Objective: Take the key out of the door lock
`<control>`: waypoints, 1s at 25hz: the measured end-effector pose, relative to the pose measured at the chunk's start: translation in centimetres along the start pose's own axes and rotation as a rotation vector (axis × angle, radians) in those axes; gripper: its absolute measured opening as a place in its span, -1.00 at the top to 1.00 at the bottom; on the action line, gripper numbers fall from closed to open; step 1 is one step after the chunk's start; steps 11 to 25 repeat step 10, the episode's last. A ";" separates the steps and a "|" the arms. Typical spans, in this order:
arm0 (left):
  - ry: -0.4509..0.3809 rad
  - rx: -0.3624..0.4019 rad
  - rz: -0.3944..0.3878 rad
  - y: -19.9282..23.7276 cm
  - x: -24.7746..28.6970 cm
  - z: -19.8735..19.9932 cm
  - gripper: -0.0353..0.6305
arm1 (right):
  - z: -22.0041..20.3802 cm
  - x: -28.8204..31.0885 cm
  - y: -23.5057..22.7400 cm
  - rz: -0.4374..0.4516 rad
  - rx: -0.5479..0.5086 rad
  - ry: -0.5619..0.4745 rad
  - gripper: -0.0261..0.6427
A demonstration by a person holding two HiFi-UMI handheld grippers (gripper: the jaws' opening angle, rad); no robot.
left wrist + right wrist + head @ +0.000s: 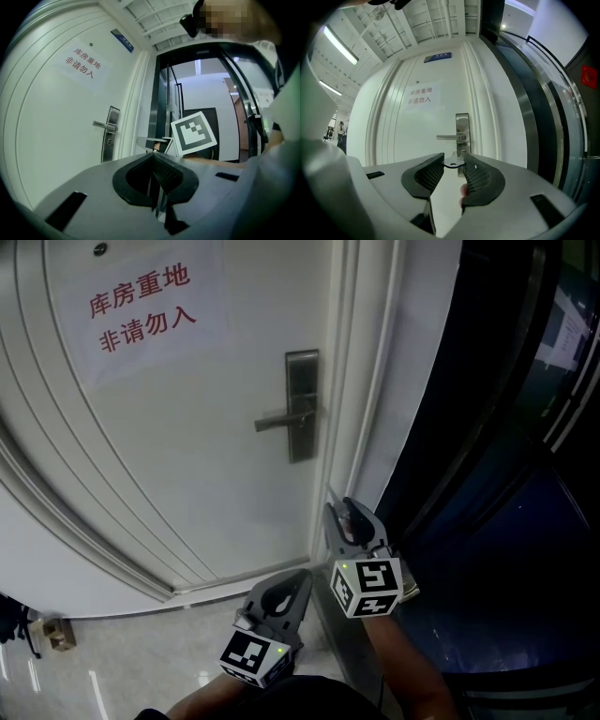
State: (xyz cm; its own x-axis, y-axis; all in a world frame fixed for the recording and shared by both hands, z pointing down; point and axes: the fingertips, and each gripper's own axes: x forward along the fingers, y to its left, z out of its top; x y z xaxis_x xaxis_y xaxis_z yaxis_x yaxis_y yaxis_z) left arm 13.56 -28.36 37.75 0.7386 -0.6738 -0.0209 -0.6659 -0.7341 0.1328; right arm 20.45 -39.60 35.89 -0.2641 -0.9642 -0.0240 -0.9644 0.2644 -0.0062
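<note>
The white door (187, 456) carries a steel lock plate (302, 404) with a lever handle (281, 420); in the right gripper view the same lock plate (462, 133) is straight ahead at a distance. A small silver key (453, 161) sits pinched between the tips of my right gripper (454, 162), clear of the lock. In the head view my right gripper (337, 509) hangs below and right of the lock, the key (332, 493) poking up from its tips. My left gripper (300, 577) is lower and further left, its jaws together with nothing in them (153, 155).
A paper sign (141, 306) with red characters is stuck on the door's upper part. A white door frame (375, 381) and a dark glass panel (506, 474) stand to the right. A small box (58, 634) lies on the tiled floor at the lower left.
</note>
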 end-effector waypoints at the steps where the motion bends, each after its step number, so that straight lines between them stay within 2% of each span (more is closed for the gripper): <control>1: -0.001 -0.003 0.001 -0.2 -0.1 0.1 0.88 | 0.1 -0.1 0.0 0.000 -0.001 -0.001 0.52; 25: -0.005 0.001 -0.003 -0.7 -0.6 0.0 0.88 | 0.1 -0.6 0.0 -0.004 -0.001 0.000 0.52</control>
